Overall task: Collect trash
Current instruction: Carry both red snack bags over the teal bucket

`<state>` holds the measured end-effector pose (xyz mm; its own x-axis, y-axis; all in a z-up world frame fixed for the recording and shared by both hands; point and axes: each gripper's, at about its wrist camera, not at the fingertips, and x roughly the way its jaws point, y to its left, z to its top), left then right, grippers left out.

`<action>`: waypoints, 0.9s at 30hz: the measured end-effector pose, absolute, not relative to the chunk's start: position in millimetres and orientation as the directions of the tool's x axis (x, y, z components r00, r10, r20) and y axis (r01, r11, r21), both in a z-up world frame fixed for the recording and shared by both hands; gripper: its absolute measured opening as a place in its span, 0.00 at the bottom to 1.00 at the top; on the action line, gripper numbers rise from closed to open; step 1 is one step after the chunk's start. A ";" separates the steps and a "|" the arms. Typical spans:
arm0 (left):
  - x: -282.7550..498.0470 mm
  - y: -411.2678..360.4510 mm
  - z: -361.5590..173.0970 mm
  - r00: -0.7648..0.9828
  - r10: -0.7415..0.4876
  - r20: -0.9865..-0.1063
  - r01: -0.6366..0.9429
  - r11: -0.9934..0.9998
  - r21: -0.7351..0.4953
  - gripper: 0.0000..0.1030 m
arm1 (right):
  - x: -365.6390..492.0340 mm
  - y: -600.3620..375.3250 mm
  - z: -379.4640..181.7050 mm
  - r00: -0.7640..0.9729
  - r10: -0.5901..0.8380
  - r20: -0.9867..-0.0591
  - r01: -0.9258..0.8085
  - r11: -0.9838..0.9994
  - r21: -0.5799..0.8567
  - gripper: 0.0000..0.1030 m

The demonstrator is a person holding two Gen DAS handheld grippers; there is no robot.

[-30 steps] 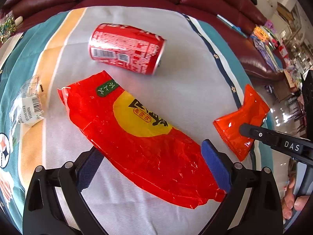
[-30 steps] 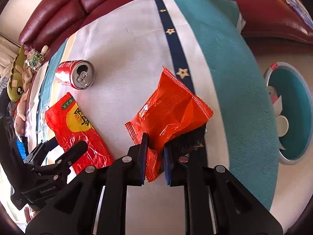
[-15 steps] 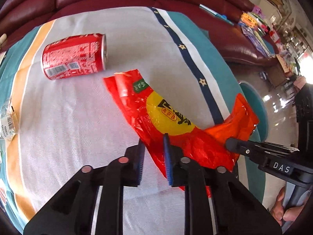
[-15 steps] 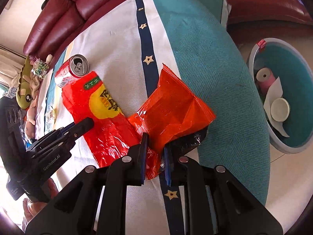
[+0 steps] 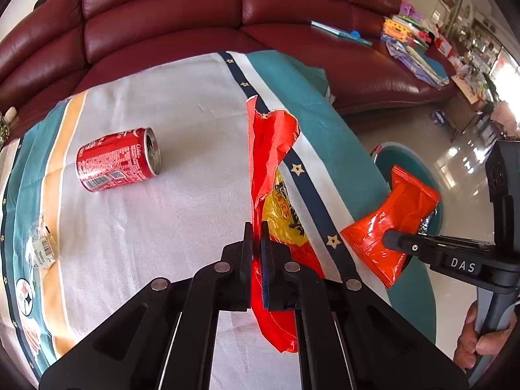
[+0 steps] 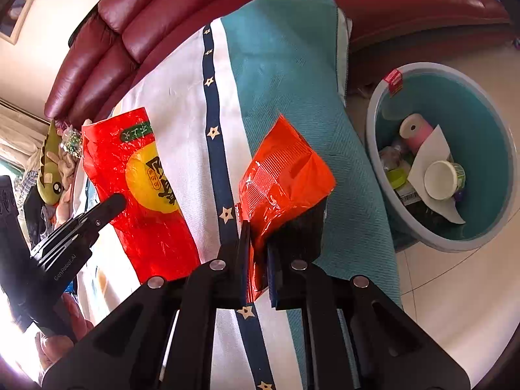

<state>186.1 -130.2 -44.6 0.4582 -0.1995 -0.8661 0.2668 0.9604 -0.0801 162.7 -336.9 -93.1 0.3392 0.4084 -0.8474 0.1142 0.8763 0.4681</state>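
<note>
**Helper:** What do your tools have right now?

**Me:** My left tool [image 5: 255, 253] is squeezed shut on the big red wrapper [image 5: 271, 175] with the yellow circle. The wrapper hangs up off the bench [image 5: 182, 214]. My right tool [image 6: 256, 260] pinches the small orange snack bag [image 6: 282, 178], and its jaws are closing a bit tighter on it. That bag is in the air over the teal edge of the striped cloth [image 6: 292, 74].

**Helper:** Where does the trash go?

**Me:** I think into the round teal bin [image 6: 487, 104] on the floor beside the bench. It already has a paper cup [image 6: 440, 180], a pink roll [image 6: 414, 133] and some paper inside.

**Helper:** So how much is done?

**Me:** I'd say about half. Two pieces are picked up, but neither one is in the bin yet. The orange bag is nearer to it.

**Helper:** What is left on the bench?

**Me:** A red soda can [image 5: 118, 159] lies on its side on the white part of the cloth. A clear crumpled wrapper [image 5: 40, 247] with a barcode sits near the far left edge. Both are well apart from my tools, so I need to come back for them.
</note>
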 end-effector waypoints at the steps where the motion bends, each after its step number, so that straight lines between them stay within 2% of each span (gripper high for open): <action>1: 185.6 -132.7 -42.5 0.461 -0.198 -0.865 0.270 0.960 -0.075 0.04 | 161.9 -339.1 -91.3 0.345 0.412 -0.844 0.113 0.874 0.473 0.06; 13: 185.0 -161.9 -8.6 0.493 -0.215 -0.843 0.318 0.946 -0.056 0.04 | 152.3 -375.0 -69.5 0.418 0.428 -0.801 0.109 0.852 0.513 0.06; 27: 197.5 -254.1 13.7 0.466 -0.335 -0.819 0.478 0.874 -0.086 0.04 | 133.2 -479.8 -46.7 0.541 0.331 -0.773 0.253 0.812 0.526 0.06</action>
<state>197.5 -254.1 13.7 0.4660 -0.3350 -0.8189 0.4776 0.8743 -0.0859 133.2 -479.8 -46.7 0.5413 0.3313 -0.7728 0.2531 0.8122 0.5256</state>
